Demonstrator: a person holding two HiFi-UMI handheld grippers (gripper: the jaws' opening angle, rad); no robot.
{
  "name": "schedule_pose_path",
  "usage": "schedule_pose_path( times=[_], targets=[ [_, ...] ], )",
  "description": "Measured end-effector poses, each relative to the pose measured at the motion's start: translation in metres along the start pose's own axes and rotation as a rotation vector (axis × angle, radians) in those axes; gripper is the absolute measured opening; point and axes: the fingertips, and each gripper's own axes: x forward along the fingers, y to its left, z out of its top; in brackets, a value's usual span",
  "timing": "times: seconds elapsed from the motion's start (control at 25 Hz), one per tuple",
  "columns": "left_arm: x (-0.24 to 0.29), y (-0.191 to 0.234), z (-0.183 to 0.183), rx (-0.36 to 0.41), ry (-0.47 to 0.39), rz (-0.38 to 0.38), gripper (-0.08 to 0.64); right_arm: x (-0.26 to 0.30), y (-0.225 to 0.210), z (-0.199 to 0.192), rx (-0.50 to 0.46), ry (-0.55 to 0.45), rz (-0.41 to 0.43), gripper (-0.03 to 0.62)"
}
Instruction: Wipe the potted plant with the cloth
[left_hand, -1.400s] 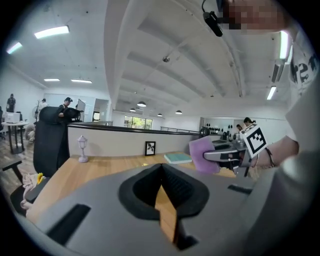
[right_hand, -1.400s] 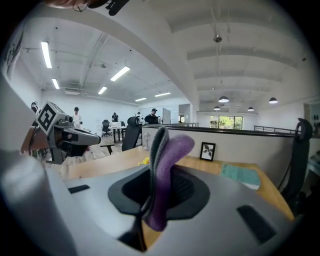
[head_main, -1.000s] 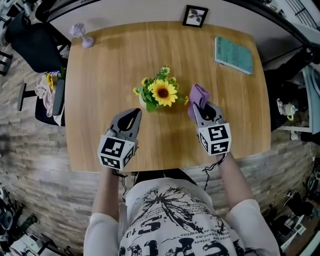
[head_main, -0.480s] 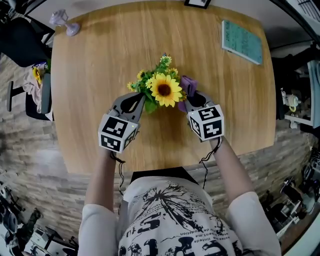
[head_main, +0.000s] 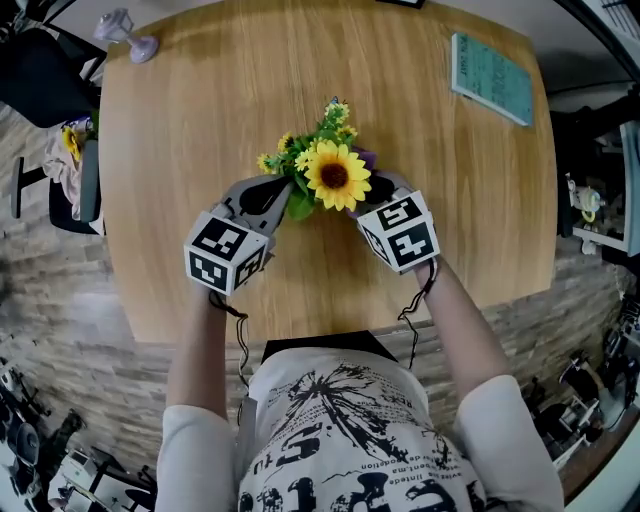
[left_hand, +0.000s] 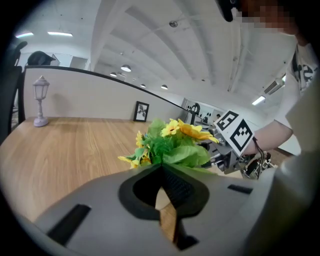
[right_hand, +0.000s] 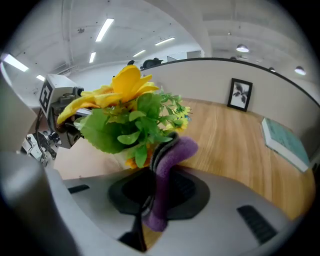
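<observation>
Centrally on the wooden table (head_main: 190, 110), the closed, empty left gripper (head_main: 285, 193) and the right gripper (head_main: 368, 192), clamping a soft purple cloth (right_hand: 172, 155), flanked the leafy yellow sunflower plant (head_main: 333, 175).

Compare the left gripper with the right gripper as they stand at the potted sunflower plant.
The grey left gripper has its fingers shut on nothing; the grey right gripper pinches a purple cloth. The left flanks the potted sunflower plant's left side, the right its right. Both bear marker cubes and point at the plant.
</observation>
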Motion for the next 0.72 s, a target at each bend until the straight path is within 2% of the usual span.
schedule_pose_path(
  times=[0.16,0.36,0.48,0.72],
  targets=[
    [0.0,-0.002,0.0,0.033,-0.012,0.008,0.003,0.0,0.002,-0.001,0.006,-0.005,0.007,0.071],
    [-0.001,0.001,0.002,0.035,-0.047,0.018,0.003,-0.002,0.011,-0.003,-0.013,-0.004,-0.003,0.072],
    [0.001,0.0,0.002,0.066,-0.054,0.03,0.002,-0.006,0.018,-0.009,0.009,-0.005,-0.001,0.072],
    [0.001,-0.002,0.002,0.068,-0.065,0.03,0.003,-0.012,0.034,-0.021,0.068,0.0,-0.017,0.072]
  ],
)
